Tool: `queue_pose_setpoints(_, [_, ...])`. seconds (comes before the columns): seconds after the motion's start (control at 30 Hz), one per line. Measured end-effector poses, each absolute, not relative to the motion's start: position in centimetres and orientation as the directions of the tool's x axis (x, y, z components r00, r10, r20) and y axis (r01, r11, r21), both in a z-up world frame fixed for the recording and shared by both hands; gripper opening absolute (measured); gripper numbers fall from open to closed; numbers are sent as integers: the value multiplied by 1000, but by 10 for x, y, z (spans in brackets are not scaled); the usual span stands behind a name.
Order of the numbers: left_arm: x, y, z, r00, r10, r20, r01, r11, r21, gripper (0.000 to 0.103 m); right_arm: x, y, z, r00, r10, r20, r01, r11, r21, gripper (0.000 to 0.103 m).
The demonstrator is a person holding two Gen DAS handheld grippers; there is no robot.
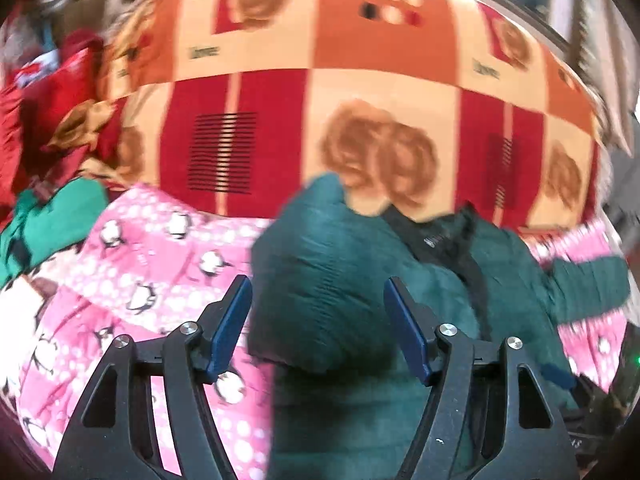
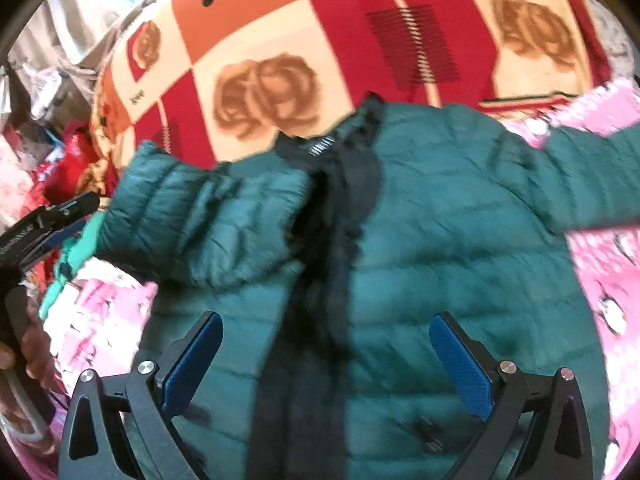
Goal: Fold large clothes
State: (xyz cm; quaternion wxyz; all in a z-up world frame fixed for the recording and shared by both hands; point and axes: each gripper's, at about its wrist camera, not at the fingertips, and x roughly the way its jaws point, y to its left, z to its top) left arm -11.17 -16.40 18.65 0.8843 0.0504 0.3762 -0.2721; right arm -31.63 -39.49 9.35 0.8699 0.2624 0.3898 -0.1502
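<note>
I hover both grippers, left (image 1: 318, 300) and right (image 2: 326, 338), jaws spread and empty, over the teal puffer jacket (image 2: 440, 248) on the pink penguin blanket (image 1: 160, 264). One sleeve (image 2: 180, 208) lies folded across at ten o'clock; next I'd take the spread sleeve (image 2: 592, 176) at two o'clock.

— How is the left gripper (image 1: 318, 292) held?
— It is tilted downward, its blue pads (image 1: 230, 324) spread apart, nothing pinched between them.
— And the right gripper (image 2: 326, 336)?
— It is angled down too, jaws wide, nothing clamped. At the left edge of its view, a hand (image 2: 28, 354) is seen gripping the other tool's handle.
</note>
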Motion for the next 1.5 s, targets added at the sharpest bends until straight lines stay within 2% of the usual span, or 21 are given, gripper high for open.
queue_pose_setpoints(0.1, [-98, -153, 177, 577, -435, -691, 470, 869, -154, 69, -295, -392, 91, 651, -32, -758, 444, 826, 347, 102])
queue_pose_setpoints(0.2, [-87, -149, 162, 569, -427, -703, 448, 878, -171, 69, -274, -387, 85, 653, 35, -756, 404, 829, 387, 96])
queue_pose_setpoints(0.3, [-81, -146, 149, 555, -435, -709, 438, 877, -196, 70, -257, -381, 75, 658, 82, -748, 374, 827, 420, 96])
queue_pose_setpoints(0.47, [-78, -156, 142, 533, -457, -712, 465, 861, -206, 70, -235, -390, 49, 650, 115, -751, 428, 761, 487, 96])
queue_pose_setpoints(0.77, [-76, -163, 136, 515, -461, -722, 484, 852, -198, 70, -232, -410, 37, 739, 73, -670, 458, 674, 579, 95])
queue_pose_setpoints(0.8, [-76, -163, 135, 516, -459, -723, 483, 853, -197, 70, -232, -412, 36, 748, 65, -661, 458, 671, 584, 82])
queue_pose_setpoints(0.83, [-76, -164, 135, 515, -459, -724, 482, 853, -198, 70, -232, -414, 36, 752, 48, -658, 465, 670, 579, 59])
queue_pose_setpoints(0.87, [-75, -163, 135, 512, -461, -725, 483, 853, -201, 70, -232, -416, 36, 752, 34, -659, 471, 671, 573, 48])
queue_pose_setpoints(1.0, [-78, -162, 137, 505, -473, -722, 490, 846, -211, 70, -239, -426, 36, 757, 21, -653, 472, 673, 570, 28])
queue_pose_setpoints(1.17, [-81, -155, 144, 526, -494, -692, 486, 842, -232, 70, -255, -430, 66, 786, -66, -614, 452, 740, 498, 22])
queue_pose_setpoints(1.3, [-75, -158, 133, 491, -494, -718, 476, 842, -254, 70, -264, -438, 91, 800, -129, -585, 447, 779, 440, 22])
queue_pose_setpoints(1.5, [-71, -168, 112, 446, -470, -762, 466, 849, -250, 70, -270, -451, 105, 782, -193, -592, 466, 813, 351, 18])
